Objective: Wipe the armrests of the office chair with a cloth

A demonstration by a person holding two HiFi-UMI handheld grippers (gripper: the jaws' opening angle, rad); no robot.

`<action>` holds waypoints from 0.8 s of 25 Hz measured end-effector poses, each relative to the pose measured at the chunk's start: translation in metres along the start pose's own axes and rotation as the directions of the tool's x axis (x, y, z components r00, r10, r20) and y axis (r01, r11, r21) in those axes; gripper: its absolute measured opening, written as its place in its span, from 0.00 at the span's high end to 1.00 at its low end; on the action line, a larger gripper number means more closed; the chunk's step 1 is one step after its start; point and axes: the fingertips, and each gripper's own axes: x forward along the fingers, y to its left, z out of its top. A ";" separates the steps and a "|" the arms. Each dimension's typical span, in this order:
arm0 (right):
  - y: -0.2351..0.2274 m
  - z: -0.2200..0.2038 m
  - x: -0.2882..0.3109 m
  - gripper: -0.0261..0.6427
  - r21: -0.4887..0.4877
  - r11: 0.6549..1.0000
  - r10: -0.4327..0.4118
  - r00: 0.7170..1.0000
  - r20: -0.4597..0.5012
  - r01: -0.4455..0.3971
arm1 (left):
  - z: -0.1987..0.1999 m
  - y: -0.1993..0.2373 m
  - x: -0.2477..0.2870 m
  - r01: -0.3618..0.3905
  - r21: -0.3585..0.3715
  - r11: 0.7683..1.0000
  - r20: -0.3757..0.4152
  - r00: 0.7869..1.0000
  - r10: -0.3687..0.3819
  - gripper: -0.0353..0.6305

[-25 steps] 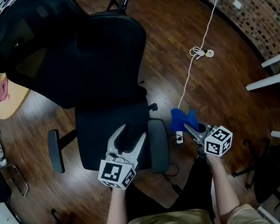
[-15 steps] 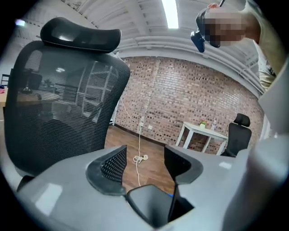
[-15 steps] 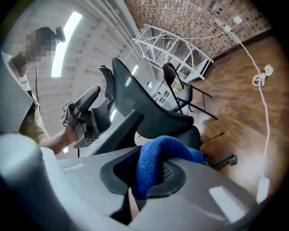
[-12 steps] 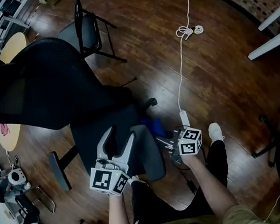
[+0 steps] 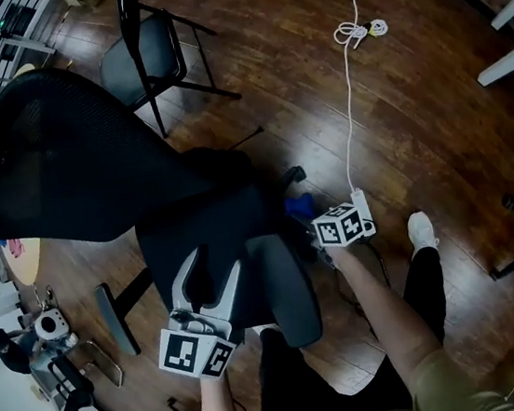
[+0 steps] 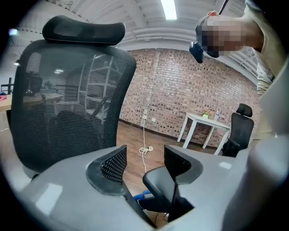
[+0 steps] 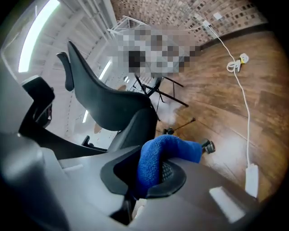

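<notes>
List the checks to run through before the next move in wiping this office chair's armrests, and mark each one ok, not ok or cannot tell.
1. Cloth held: ok. The blue cloth is pinched in the right gripper.
2. Cloth on an armrest pad: not ok. In the head view it sits beside the near armrest, off the pad.
3. Left gripper free: ok. The left gripper has just been opening its jaws, and nothing is gripped between them.
4. Other armrest unobstructed: ok. The far armrest shows bare.
5. Office chair steadied by the left gripper: cannot tell whether they touch.
</notes>
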 end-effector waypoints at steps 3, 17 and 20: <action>-0.017 -0.006 0.010 0.94 0.010 1.000 0.028 0.998 -0.058 -0.027 | -0.006 0.006 0.001 -0.010 -0.004 1.000 -0.008 1.000 0.010 0.58; 0.203 -0.038 -0.136 0.94 -0.481 0.581 0.530 0.753 -0.389 -0.657 | 0.005 0.021 -0.017 -0.035 -0.074 0.997 0.031 0.999 0.037 0.58; 0.181 -0.046 -0.116 0.93 -0.475 0.614 0.458 0.775 -0.436 -0.630 | 0.002 0.022 -0.021 -0.045 -0.078 0.996 0.025 0.999 0.047 0.58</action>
